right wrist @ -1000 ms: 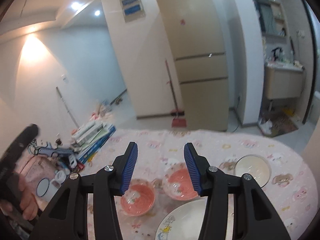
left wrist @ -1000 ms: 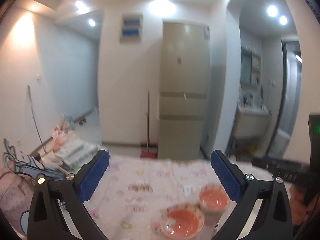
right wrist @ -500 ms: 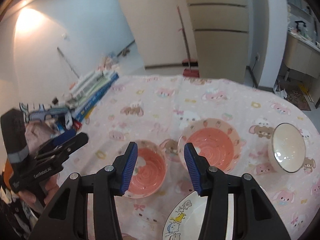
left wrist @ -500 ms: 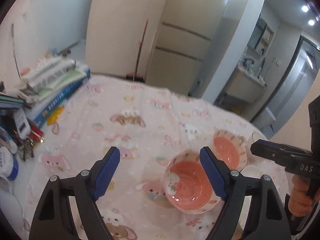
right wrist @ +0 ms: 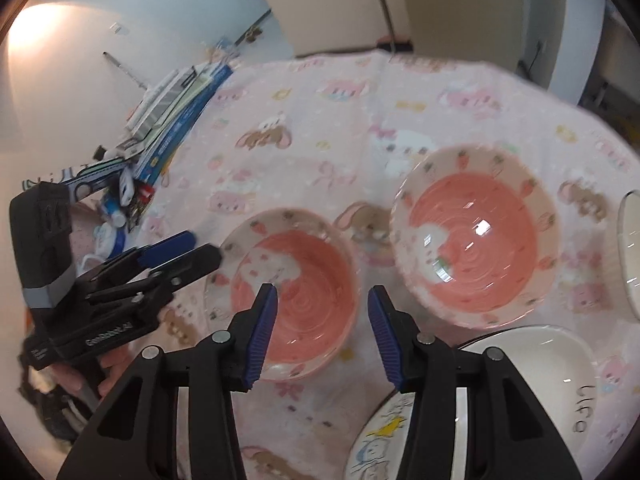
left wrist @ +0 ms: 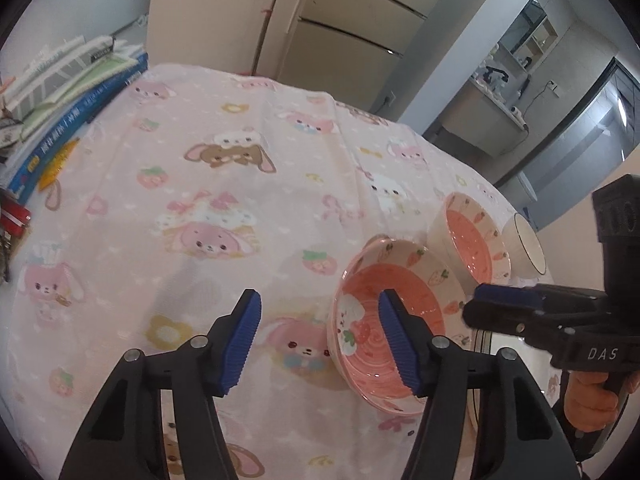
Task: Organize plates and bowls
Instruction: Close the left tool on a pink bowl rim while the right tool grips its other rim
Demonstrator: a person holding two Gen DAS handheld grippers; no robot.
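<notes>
Left gripper (left wrist: pixel 320 340): black frame, blue ribbed pads, jaws spread wide, holding nothing; its right finger overlaps the near pink bowl's rim in the left wrist view; contact cannot be told.
Right gripper (right wrist: pixel 322 330): same build, jaws parted, empty, hanging over the near bowl's right rim.
Near bowl: shallow pink ceramic bowl with strawberry-print rim (right wrist: pixel 288 292), upright on the pink cartoon-print tablecloth (left wrist: pixel 208 184).
Second bowl: larger pink ceramic bowl with the same print (right wrist: pixel 476 236), just beside it, separate.
Other dishes: white bowl with dark rim (left wrist: pixel 524 250) at the far right; white cartoon-printed plate (right wrist: pixel 384 436) and white lettered dish (right wrist: pixel 560 372) near the front edge.
Progress: judged barely begun; no bowls nested, nothing gripped.
Remaining: stack all bowls and plates.
</notes>
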